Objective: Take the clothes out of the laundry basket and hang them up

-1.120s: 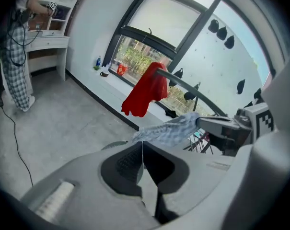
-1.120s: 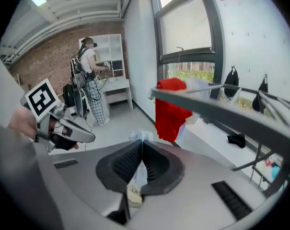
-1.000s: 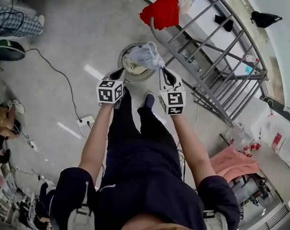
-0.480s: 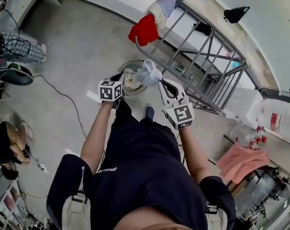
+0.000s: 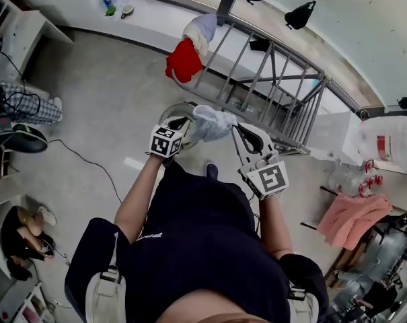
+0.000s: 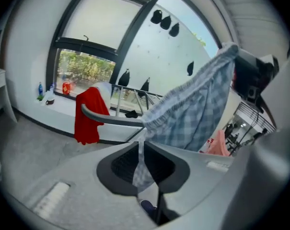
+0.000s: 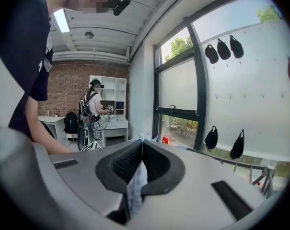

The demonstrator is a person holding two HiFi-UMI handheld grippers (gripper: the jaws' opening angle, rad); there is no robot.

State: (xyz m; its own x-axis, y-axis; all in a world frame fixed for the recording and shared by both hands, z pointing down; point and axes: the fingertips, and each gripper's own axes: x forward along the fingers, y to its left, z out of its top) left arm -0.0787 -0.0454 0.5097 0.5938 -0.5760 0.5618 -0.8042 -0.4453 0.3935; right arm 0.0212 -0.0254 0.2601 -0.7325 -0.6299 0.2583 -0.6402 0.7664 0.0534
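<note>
A light blue checked garment (image 5: 211, 124) is stretched between my two grippers above the round laundry basket (image 5: 171, 116). My left gripper (image 5: 181, 123) is shut on one edge of the cloth; in the left gripper view the checked garment (image 6: 197, 114) runs up and to the right from the left gripper (image 6: 141, 150). My right gripper (image 5: 241, 130) is shut on the other edge, and a strip of the garment (image 7: 136, 181) hangs between the jaws of the right gripper (image 7: 142, 150). The grey drying rack (image 5: 277, 86) stands just beyond, with a red cloth (image 5: 184, 60) over its near rail.
A white-and-lilac garment (image 5: 202, 27) hangs beside the red one. A pink cloth (image 5: 354, 219) lies at the right. Dark bags (image 5: 299, 15) hang on the window wall. A cable (image 5: 89, 160) crosses the floor at the left, near a seated person's legs (image 5: 28, 106).
Both grippers have risen with the checked garment, lifting it out of the basket and toward the rack. The cloth now spans flatter between them, and the right gripper has moved further right.
</note>
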